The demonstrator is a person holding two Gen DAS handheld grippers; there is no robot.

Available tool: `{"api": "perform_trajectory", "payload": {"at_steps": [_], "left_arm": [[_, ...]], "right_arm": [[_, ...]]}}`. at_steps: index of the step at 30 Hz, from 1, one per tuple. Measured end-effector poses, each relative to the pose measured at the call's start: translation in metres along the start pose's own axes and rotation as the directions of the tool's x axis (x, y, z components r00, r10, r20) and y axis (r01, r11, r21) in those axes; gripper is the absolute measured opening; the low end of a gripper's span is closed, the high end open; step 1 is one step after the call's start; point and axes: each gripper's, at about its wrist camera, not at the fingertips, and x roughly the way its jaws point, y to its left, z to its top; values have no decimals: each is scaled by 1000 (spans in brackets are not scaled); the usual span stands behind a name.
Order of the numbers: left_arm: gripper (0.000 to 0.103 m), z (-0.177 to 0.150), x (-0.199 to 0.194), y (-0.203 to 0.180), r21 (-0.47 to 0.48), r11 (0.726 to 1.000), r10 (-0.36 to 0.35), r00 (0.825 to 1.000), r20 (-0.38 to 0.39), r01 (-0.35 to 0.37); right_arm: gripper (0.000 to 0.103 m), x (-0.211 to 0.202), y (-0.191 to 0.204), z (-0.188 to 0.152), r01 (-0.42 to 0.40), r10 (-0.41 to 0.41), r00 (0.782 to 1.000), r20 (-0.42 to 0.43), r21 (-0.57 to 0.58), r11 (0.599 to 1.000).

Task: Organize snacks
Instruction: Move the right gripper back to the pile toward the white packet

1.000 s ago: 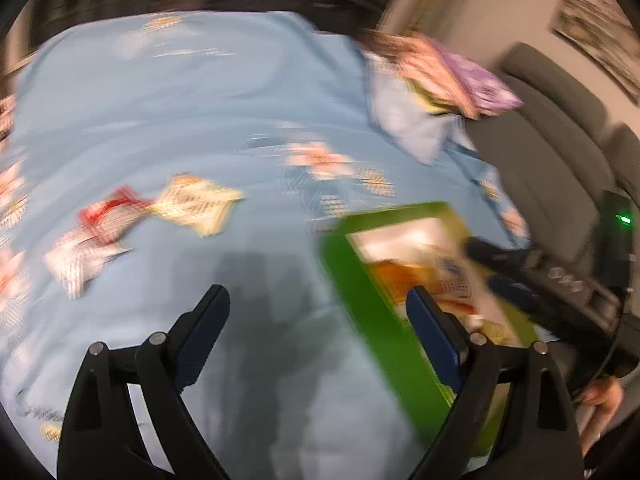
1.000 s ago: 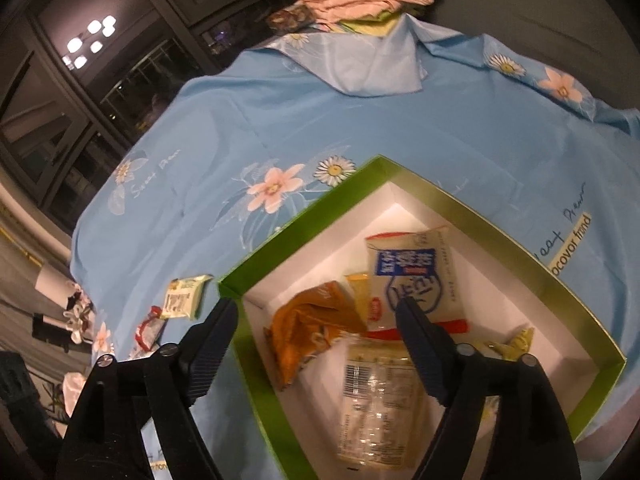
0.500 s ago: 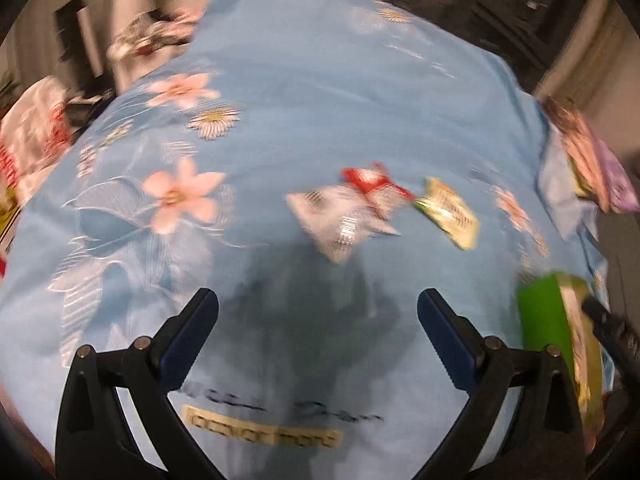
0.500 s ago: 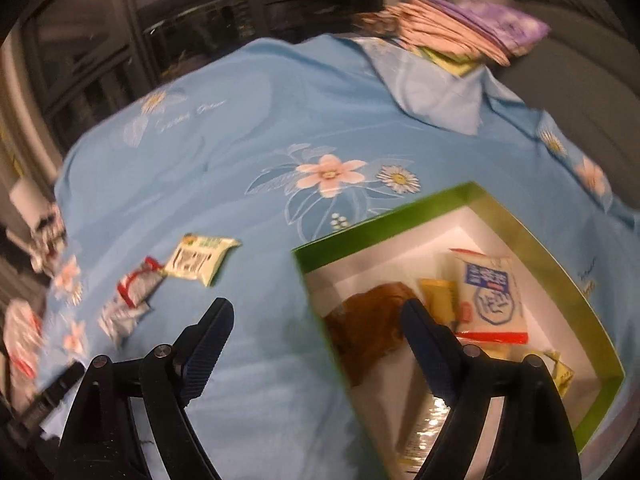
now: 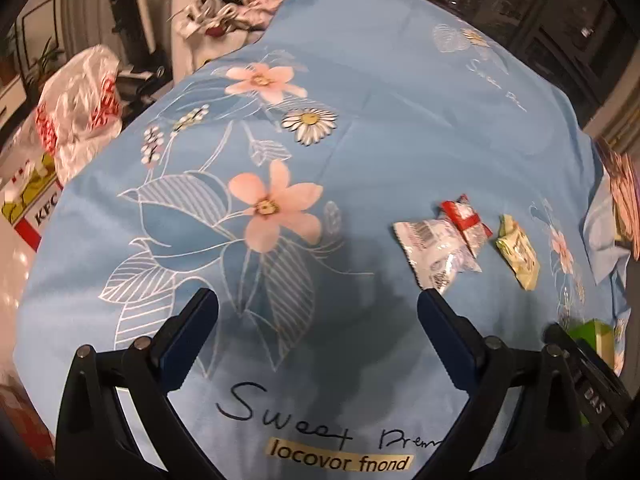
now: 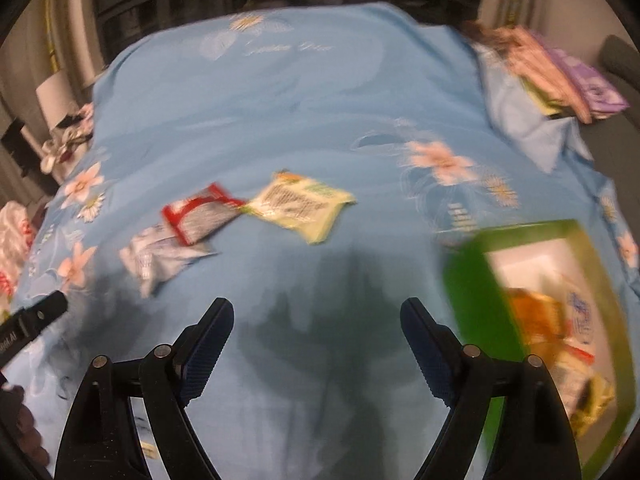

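Three snack packets lie on the blue flowered cloth: a silver one [image 5: 434, 247] [image 6: 160, 258], a red and silver one [image 5: 466, 218] [image 6: 200, 214] and a pale green one [image 5: 518, 250] [image 6: 300, 204]. A green box [image 6: 472, 292] with several snacks inside stands at the right; its corner shows in the left wrist view [image 5: 592, 334]. My left gripper [image 5: 318, 308] is open and empty, above the cloth left of the packets. My right gripper [image 6: 316, 316] is open and empty, in front of the packets, left of the box.
A stack of folded cloths [image 6: 560, 80] lies at the far right corner. A red and white plastic bag [image 5: 76, 108] and a KFC box [image 5: 32, 204] sit off the left side. A grey sofa [image 6: 620, 60] stands behind at the right.
Both grippers have swung left away from the green box. The loose packets now sit nearer the middle of the right wrist view and at the right of the left wrist view.
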Motion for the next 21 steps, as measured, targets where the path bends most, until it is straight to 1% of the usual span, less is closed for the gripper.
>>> {"api": "perform_trajectory", "payload": {"at_steps": [2, 4, 6, 7, 9, 11, 13, 15, 17, 20, 21], "left_arm": [[100, 3, 1, 5, -14, 1000, -4, 1000, -9, 4], [100, 4, 3, 7, -21, 1000, -7, 1000, -18, 7], [100, 5, 5, 9, -21, 1000, -10, 999, -31, 9], [100, 5, 6, 9, -18, 1000, -9, 999, -39, 8], [100, 5, 8, 9, -16, 1000, -6, 999, -49, 6], [100, 5, 8, 8, -11, 1000, -10, 998, -54, 10], [100, 5, 7, 8, -9, 1000, -11, 999, -52, 11], [100, 6, 6, 8, -8, 1000, -4, 999, -47, 4], [100, 6, 7, 9, -4, 1000, -3, 999, -47, 2], [100, 6, 6, 9, -1, 1000, -1, 999, -48, 1], [100, 6, 6, 9, 0, 1000, -1, 999, -48, 1]], "right_arm": [[86, 11, 14, 10, -92, 92, 995, -43, 20, 996], [86, 26, 26, 21, -185, 190, 977, -93, 62, 981], [86, 40, 39, 31, -248, 259, 958, -125, 94, 964], [86, 48, 46, 35, -264, 276, 950, -145, 96, 960], [86, 62, 58, 40, -253, 264, 947, -181, 86, 964], [86, 76, 69, 43, -223, 235, 950, -207, 78, 972], [86, 87, 73, 45, -200, 216, 952, -218, 93, 975], [86, 95, 75, 45, -189, 213, 949, -231, 121, 974], [86, 97, 77, 47, -194, 219, 950, -222, 130, 972], [85, 96, 81, 48, -185, 205, 955, -213, 111, 976], [83, 96, 81, 48, -184, 203, 956, -211, 106, 977]]}}
